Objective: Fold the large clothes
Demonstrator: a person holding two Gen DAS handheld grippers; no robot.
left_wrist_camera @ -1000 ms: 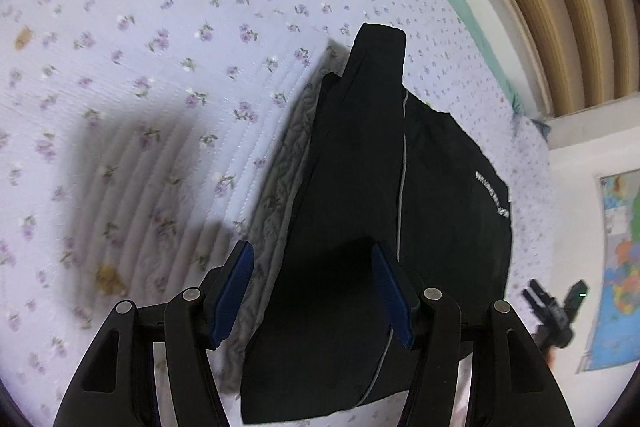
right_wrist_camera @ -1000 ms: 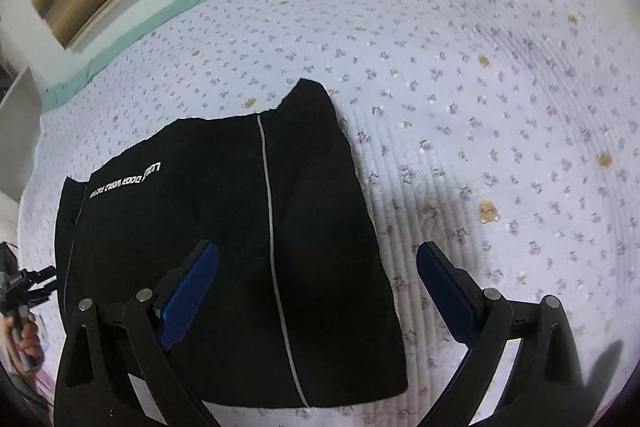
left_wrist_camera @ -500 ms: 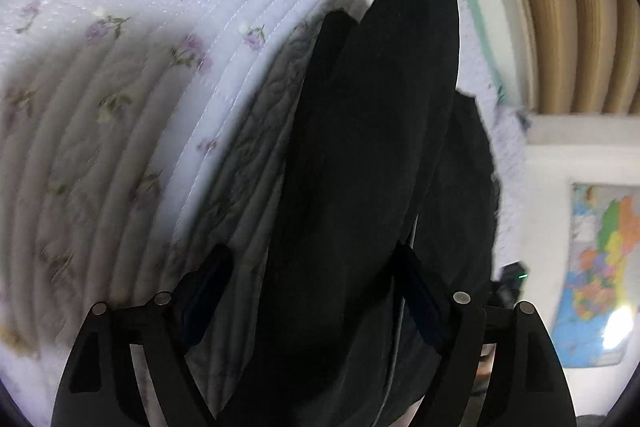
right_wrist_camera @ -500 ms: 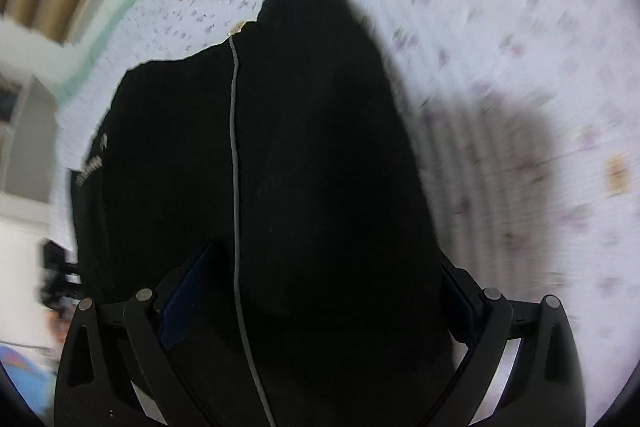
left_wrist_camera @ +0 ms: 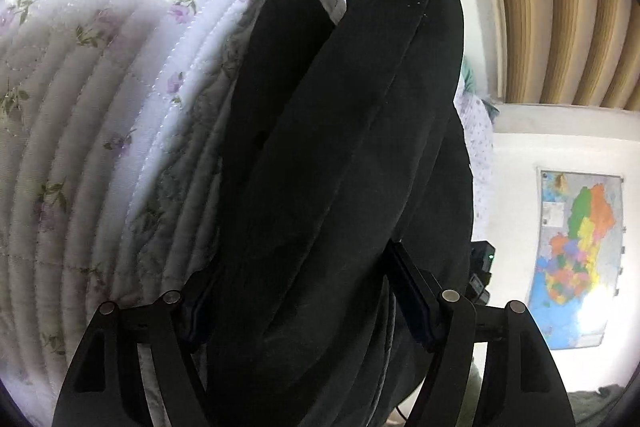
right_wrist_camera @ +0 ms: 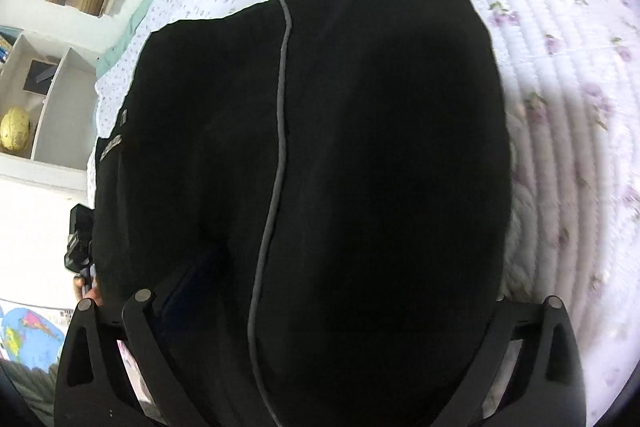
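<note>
Left claw (left_wrist_camera: 304,307) straddles bunched black garment (left_wrist_camera: 344,155), grip unclear; right claw (right_wrist_camera: 320,315) likewise, its view alone showing unreadable white lettering (right_wrist_camera: 111,147).

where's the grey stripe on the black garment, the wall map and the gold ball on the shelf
grey stripe (right_wrist_camera: 280,131): right wrist view, mid-length of the line.
wall map (left_wrist_camera: 576,251): left wrist view, its coloured middle.
gold ball (right_wrist_camera: 15,129): right wrist view, its centre.
</note>
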